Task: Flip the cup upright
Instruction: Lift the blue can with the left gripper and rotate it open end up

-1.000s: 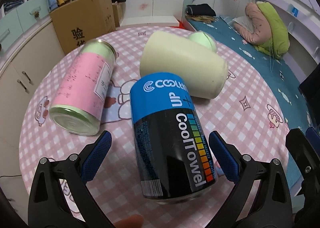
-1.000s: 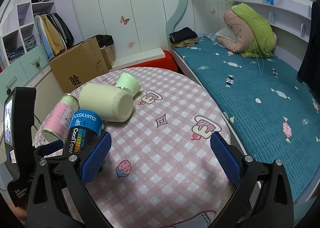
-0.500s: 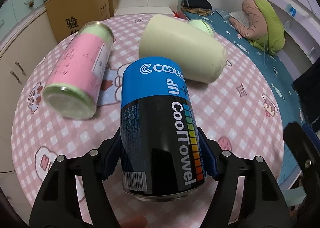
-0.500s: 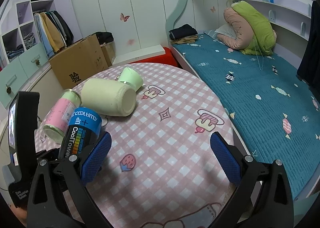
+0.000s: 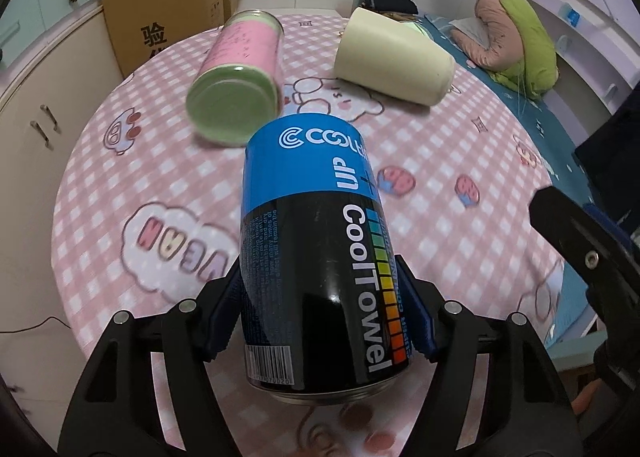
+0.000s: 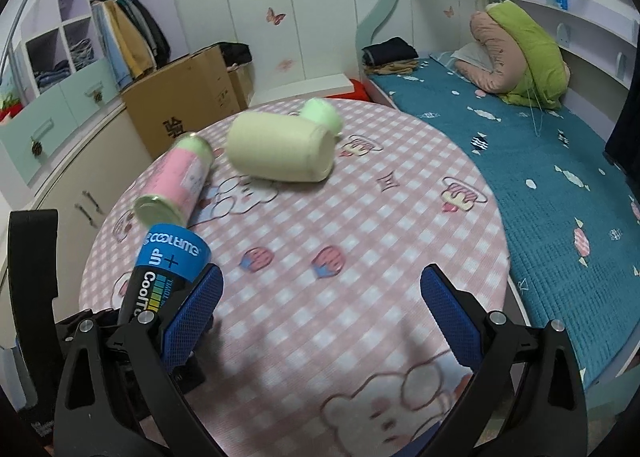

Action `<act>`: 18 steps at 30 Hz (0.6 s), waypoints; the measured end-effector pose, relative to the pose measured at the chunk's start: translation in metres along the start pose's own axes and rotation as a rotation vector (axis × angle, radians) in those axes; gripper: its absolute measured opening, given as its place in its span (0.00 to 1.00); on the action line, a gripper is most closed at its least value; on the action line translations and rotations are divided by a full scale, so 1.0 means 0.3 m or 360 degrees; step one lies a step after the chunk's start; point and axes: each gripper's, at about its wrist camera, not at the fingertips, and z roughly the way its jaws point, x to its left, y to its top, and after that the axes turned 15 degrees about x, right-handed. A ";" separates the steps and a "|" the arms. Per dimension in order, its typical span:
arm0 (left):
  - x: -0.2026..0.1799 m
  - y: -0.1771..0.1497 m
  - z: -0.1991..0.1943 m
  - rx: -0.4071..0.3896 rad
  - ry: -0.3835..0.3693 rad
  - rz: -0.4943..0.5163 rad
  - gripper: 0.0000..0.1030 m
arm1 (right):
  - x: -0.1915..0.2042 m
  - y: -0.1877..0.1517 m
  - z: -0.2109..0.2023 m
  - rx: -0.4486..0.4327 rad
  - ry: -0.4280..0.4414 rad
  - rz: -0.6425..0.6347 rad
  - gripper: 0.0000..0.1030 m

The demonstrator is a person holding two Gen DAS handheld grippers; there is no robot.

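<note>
My left gripper (image 5: 320, 321) is shut on the blue and black CoolTowel can (image 5: 316, 253), holding it by its lower half, lifted off the pink checked round table (image 5: 460, 241) and tilted, blue end away from me. The can also shows at the left of the right wrist view (image 6: 168, 269). My right gripper (image 6: 320, 317) is open and empty over the table's near side. A cream cup (image 5: 394, 57) lies on its side at the far right. A pink and green can (image 5: 240, 81) lies on its side at the far left.
A small green cup (image 6: 322, 117) lies behind the cream cup. A cardboard box (image 6: 180, 109) and white cabinets stand left of the table. A bed with a teal cover (image 6: 540, 161) runs along the right.
My left gripper closed on the CoolTowel can and has lifted it off the table toward me. The right gripper stayed open and shifted slightly.
</note>
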 end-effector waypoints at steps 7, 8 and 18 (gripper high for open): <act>0.040 -0.050 -0.023 -0.0007 -0.0051 0.0028 0.68 | 0.074 -0.026 -0.020 0.0014 -0.0001 -0.0029 0.93; 0.048 -0.055 -0.029 -0.0009 -0.0072 0.0038 0.69 | 0.081 -0.025 -0.023 0.0015 0.0007 -0.0029 0.93; 0.135 -0.110 -0.152 -0.0187 -0.0210 0.0148 0.86 | 0.148 0.013 -0.033 0.0046 0.0097 -0.0011 0.93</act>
